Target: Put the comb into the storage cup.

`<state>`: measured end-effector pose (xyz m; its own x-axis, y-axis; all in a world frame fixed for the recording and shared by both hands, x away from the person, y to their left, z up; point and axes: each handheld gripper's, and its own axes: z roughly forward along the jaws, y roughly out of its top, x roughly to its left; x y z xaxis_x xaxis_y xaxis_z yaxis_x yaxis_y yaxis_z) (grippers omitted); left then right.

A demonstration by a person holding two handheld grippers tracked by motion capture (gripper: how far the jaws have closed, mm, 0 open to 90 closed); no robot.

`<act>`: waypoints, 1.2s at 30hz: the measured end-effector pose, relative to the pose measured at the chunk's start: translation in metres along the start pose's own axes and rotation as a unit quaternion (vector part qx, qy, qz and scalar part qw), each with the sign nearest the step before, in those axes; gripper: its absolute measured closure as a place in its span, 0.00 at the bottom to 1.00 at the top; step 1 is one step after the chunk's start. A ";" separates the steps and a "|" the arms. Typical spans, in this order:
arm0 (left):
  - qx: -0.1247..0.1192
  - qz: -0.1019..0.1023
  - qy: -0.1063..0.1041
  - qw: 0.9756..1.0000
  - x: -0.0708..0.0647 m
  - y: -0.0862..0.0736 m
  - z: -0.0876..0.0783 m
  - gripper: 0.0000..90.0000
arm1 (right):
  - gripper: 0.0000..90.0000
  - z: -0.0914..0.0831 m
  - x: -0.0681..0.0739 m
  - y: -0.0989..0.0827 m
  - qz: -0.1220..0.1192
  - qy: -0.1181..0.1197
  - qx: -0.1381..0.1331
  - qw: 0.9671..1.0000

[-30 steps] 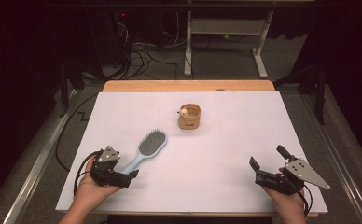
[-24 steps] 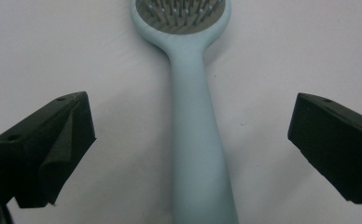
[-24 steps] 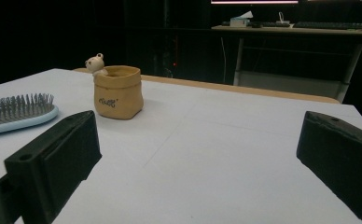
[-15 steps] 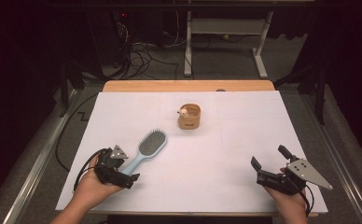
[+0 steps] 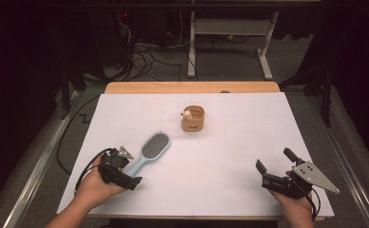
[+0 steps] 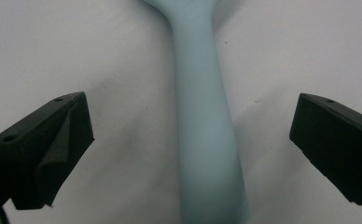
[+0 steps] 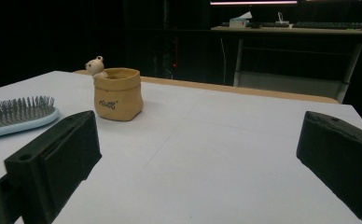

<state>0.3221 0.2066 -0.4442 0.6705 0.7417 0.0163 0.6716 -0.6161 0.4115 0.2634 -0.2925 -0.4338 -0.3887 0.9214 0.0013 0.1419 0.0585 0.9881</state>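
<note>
Left tongs (image 6: 188,154) spread, straddling hairbrush (image 5: 150,152) handle on the tabletop (image 5: 230,156), no grip yet; right tongs (image 5: 274,167) spread, idle; pinch and lift likely remain.

One hairbrush (image 5: 152,148), one bear-trimmed pot (image 5: 193,118), two grippers.

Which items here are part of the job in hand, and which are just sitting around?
In the job:
- hairbrush, its light blue handle between the open jaws of the left gripper, not yet clamped

Lying about:
- tan pouch-shaped cup with a small bear figure at its rim, mid-table
- right gripper, open, holding nothing
</note>
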 end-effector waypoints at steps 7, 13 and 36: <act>0.023 0.009 0.002 1.000 -0.002 0.011 -0.002 0.01 | 0.00 0.000 0.000 0.000 0.003 0.003 0.002 1.000; 0.029 0.006 -0.003 1.000 0.000 0.018 -0.002 0.01 | 0.00 0.001 0.003 -0.002 -0.004 0.008 0.005 1.000; 0.031 0.005 -0.005 0.999 0.001 0.044 -0.011 0.01 | 0.00 0.021 0.004 -0.007 -0.031 0.031 0.026 0.999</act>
<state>0.3490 0.1832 -0.4157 0.6807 0.7325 0.0102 0.6827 -0.6393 0.3539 0.2795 -0.2808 -0.4435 -0.4534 0.8900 -0.0491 0.1614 0.1362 0.9775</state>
